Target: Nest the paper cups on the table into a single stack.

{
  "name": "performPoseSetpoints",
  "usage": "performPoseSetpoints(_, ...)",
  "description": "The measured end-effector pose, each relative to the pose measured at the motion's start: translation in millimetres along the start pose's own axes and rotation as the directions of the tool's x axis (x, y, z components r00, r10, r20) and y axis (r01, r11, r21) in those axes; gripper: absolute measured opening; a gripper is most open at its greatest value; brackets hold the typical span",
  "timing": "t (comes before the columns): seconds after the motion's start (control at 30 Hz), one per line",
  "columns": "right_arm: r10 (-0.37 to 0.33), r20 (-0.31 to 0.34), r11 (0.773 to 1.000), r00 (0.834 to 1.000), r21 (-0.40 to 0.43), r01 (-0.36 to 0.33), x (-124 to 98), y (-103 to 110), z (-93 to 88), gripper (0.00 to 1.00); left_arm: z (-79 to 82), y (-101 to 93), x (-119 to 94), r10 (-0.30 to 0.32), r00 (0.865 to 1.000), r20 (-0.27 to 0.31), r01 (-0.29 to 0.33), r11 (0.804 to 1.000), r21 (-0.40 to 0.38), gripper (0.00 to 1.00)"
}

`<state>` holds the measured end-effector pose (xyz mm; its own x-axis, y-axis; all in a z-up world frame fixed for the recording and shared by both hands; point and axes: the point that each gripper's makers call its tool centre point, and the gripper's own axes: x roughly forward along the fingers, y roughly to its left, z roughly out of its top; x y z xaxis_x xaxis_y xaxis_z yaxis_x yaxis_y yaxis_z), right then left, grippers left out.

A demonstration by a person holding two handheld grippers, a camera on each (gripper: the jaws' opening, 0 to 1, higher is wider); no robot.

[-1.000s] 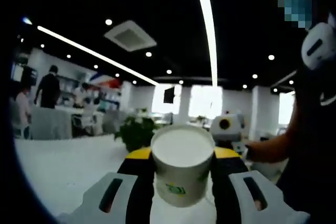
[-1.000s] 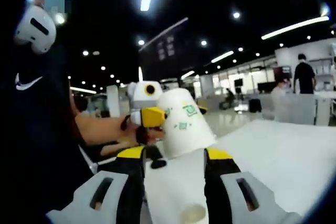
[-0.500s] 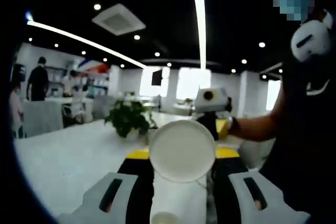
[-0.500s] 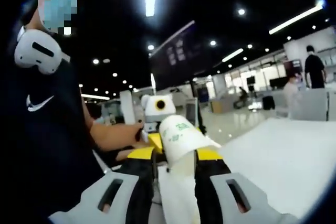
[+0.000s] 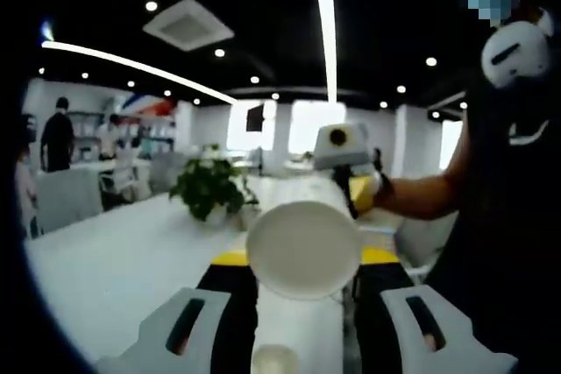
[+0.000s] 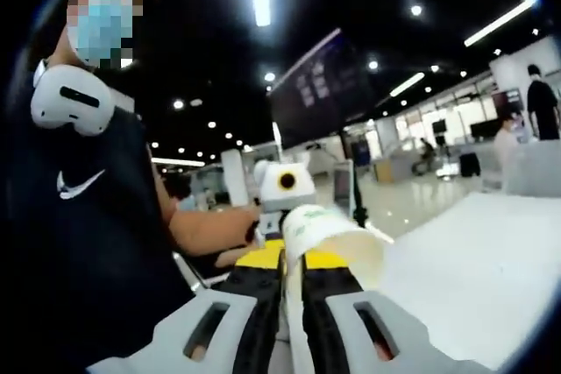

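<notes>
White paper cup w/ green print (image 6: 331,238) lies tipped, mouth outward, clamped by right gripper (image 6: 293,262); left gripper (image 5: 299,260) clamps it too, above white table (image 5: 114,273).

matt white paper cup (image 5: 303,248), smooth table (image 5: 114,273)

1. In the left gripper view the paper cup (image 5: 303,250) turns its round white end toward the camera, hiding its side wall and the tips of the left gripper (image 5: 303,262).
2. Whether that end is the open mouth or the base is too blurred to tell.
3. The small pale round thing (image 5: 274,360) low between the jaws is cut by the bottom edge; what it is cannot be told.
4. The right gripper (image 5: 361,194) is partly behind the cup's rim there.
5. In the right gripper view the second cup (image 6: 333,236) covers the tips of the right gripper's jaws, and its printed mark is unreadable.
6. The potted plant (image 5: 209,188) and the people far back (image 5: 58,136) are soft blurs.
</notes>
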<state>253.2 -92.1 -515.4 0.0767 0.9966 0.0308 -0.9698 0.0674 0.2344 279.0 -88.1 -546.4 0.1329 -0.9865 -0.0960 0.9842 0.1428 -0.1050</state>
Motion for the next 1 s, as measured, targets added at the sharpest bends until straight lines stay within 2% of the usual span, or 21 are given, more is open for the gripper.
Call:
performPoseSetpoints(0.23,0.008,0.008,1.0,1.0,0.011,-0.008,-1,2,4.8,0.0,1.1,4.9,-3,0.018,1.0,-0.001,-0.018,1.0,0.025,0.39)
performPoseSetpoints(0.37,0.006,-0.007,1.0,1.0,-0.008,-0.006,-3,2,11.7,0.0,0.7,15.6,-4,0.074,0.997,-0.006,-0.074,0.997,0.034,0.53)
performPoseSetpoints(0.47,-0.028,-0.067,0.998,0.997,-0.052,0.024,-3,-3,10.8,0.0,-0.5,26.4,-7,0.127,0.992,-0.009,-0.127,0.991,0.036,0.63)
performPoseSetpoints(0.53,-0.034,-0.078,0.997,0.996,-0.065,0.029,-3,-3,12.8,0.0,-1.2,30.7,-9,0.151,0.989,-0.003,-0.15,0.988,0.039,0.68)
performPoseSetpoints(0.57,-0.036,-0.085,0.997,0.996,-0.07,0.031,-3,-4,13.6,0.0,-1.3,34.5,-10,0.173,0.985,0.006,-0.173,0.984,0.047,0.74)
performPoseSetpoints(0.6,-0.04,-0.095,0.997,0.995,-0.072,0.033,-3,-5,13.9,0.0,-1.1,41.6,-11,0.213,0.977,0.019,-0.214,0.974,0.074,0.81)
performPoseSetpoints(0.63,-0.054,-0.12,0.996,0.991,-0.079,0.045,-4,-8,13.3,0.0,-6.2,49.9,-14,0.27,0.963,0.012,-0.27,0.959,0.088,0.9)
performPoseSetpoints(0.67,-0.065,-0.134,0.995,0.989,-0.088,0.054,-4,-9,13.2,0.0,-10.2,53.6,-16,0.294,0.956,0.003,-0.293,0.954,0.068,0.99)
performPoseSetpoints(0.73,-0.085,-0.165,0.992,0.983,-0.101,0.069,-5,-13,13.6,0.0,-21.7,61.7,-23,0.317,0.948,-0.026,-0.317,0.948,-0.013,0.97)
performPoseSetpoints(0.77,-0.101,-0.183,0.991,0.978,-0.106,0.083,-6,-15,14.1,0.0,-23.6,68.4,-27,0.347,0.938,-0.017,-0.347,0.937,-0.031,0.98)
performPoseSetpoints(0.83,-0.157,-0.214,0.981,0.964,-0.148,0.127,-9,-24,14.5,0.0,-28.7,74.1,-35,0.38,0.925,-0.013,-0.38,0.924,-0.04,0.99)
performPoseSetpoints(0.9,-0.162,-0.235,0.98,0.958,-0.154,0.128,-8,-24,15.7,0.0,-33.5,77.6,-40,0.405,0.914,-0.024,-0.406,0.913,-0.04,0.99)
performPoseSetpoints(0.93,-0.173,-0.244,0.976,0.954,-0.171,0.133,-8,-26,17.8,0.0,-38.7,81.3,-44,0.429,0.902,-0.041,-0.43,0.902,-0.026,0.99)
performPoseSetpoints(1.0,-0.188,-0.28,0.97,0.942,-0.205,0.132,-7,-28,18.8,0.0,-50.4,86.3,-51,0.454,0.888,-0.079,-0.455,0.891,0.006,0.99)
